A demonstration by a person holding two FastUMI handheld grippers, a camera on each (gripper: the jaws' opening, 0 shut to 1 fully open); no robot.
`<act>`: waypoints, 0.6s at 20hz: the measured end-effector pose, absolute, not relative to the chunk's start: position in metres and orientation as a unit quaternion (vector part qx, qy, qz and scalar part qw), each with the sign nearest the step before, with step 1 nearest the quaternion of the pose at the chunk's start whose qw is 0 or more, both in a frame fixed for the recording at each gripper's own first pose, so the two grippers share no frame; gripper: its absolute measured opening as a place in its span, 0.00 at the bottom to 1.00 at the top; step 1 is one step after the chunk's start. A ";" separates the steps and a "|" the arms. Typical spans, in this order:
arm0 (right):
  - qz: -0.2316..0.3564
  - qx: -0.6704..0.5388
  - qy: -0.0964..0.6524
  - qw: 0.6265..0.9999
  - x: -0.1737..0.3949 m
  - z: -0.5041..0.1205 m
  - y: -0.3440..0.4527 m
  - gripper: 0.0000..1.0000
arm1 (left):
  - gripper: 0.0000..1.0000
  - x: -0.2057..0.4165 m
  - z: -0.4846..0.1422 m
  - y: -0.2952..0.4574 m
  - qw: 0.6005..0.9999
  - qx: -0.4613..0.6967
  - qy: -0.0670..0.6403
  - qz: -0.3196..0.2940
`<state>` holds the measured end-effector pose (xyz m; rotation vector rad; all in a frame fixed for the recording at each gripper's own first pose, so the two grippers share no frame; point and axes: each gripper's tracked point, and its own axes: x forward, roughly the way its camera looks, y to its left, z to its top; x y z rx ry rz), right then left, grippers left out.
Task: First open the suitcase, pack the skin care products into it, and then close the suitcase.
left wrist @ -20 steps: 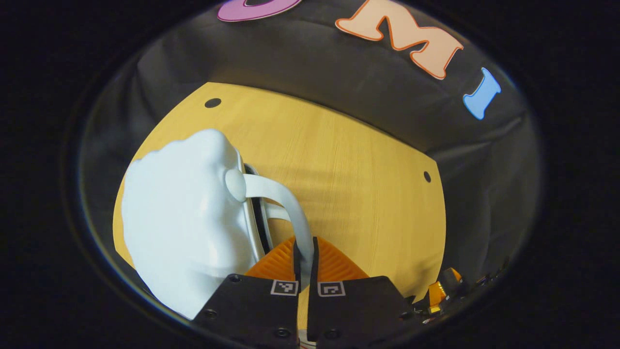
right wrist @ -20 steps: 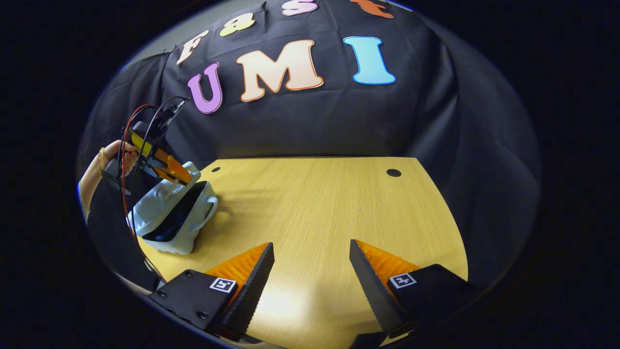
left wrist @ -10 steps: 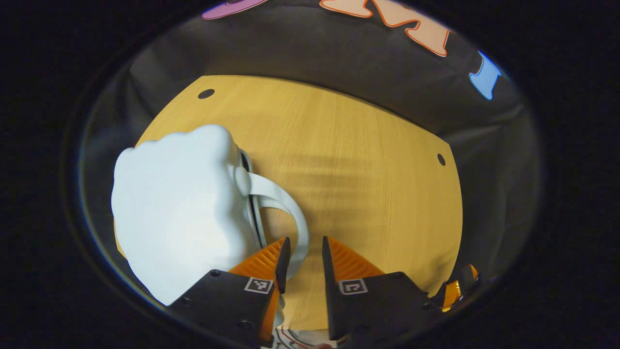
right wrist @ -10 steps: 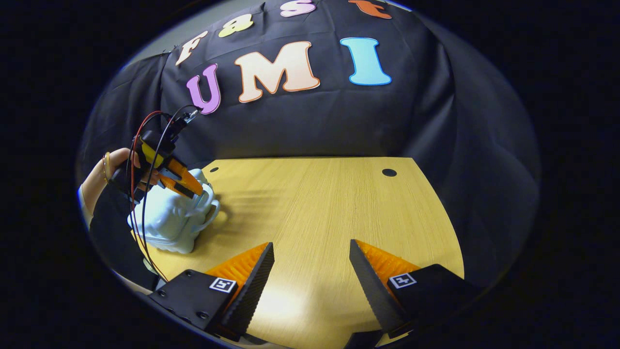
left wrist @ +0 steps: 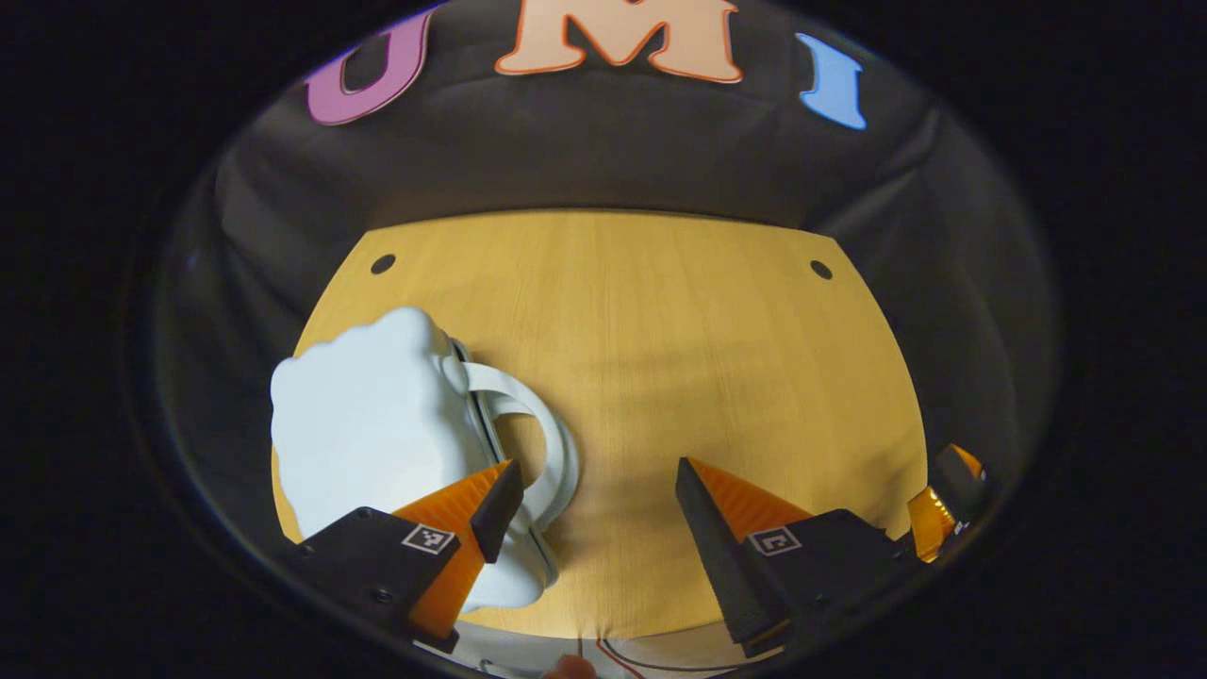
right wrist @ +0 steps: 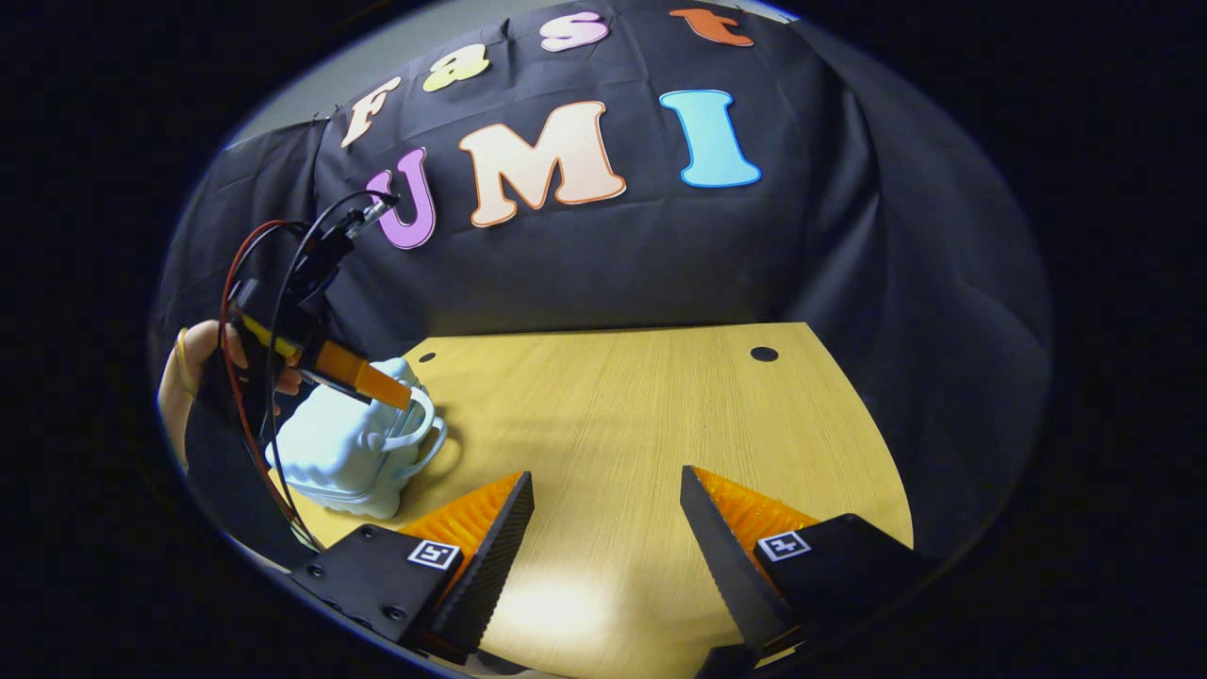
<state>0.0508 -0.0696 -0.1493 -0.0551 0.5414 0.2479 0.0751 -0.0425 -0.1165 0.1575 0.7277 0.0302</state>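
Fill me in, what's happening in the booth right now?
A person holds a gripper in each hand over a wooden table. The pale blue suitcase sits shut at the table's left edge, its two handles together. The left gripper hangs open just above those handles, gripping nothing. The right gripper is open too, over bare tabletop. No skin care products lie on the table, so the packing looks finished.

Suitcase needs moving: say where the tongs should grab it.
Grip the looped handles of the pale blue moulded suitcase, coming from its open-table side. They arch clear of the bumpy shell, leaving a gap for a finger; the shell itself looks too wide and rounded.
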 end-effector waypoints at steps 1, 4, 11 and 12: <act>0.119 -0.026 0.262 0.957 0.049 -0.146 -0.071 0.98 | 0.96 0.069 -0.118 -0.048 0.931 0.094 0.351 0.011; 0.110 -0.026 0.250 0.962 0.041 -0.137 -0.072 0.99 | 0.97 0.053 -0.126 -0.060 0.934 0.106 0.341 0.002; 0.100 -0.034 0.235 0.966 0.021 -0.125 -0.079 0.98 | 0.97 0.004 -0.143 -0.065 0.933 0.094 0.346 -0.005; 0.100 -0.035 0.235 0.966 0.019 -0.125 -0.080 0.98 | 0.97 0.000 -0.146 -0.067 0.933 0.094 0.348 -0.003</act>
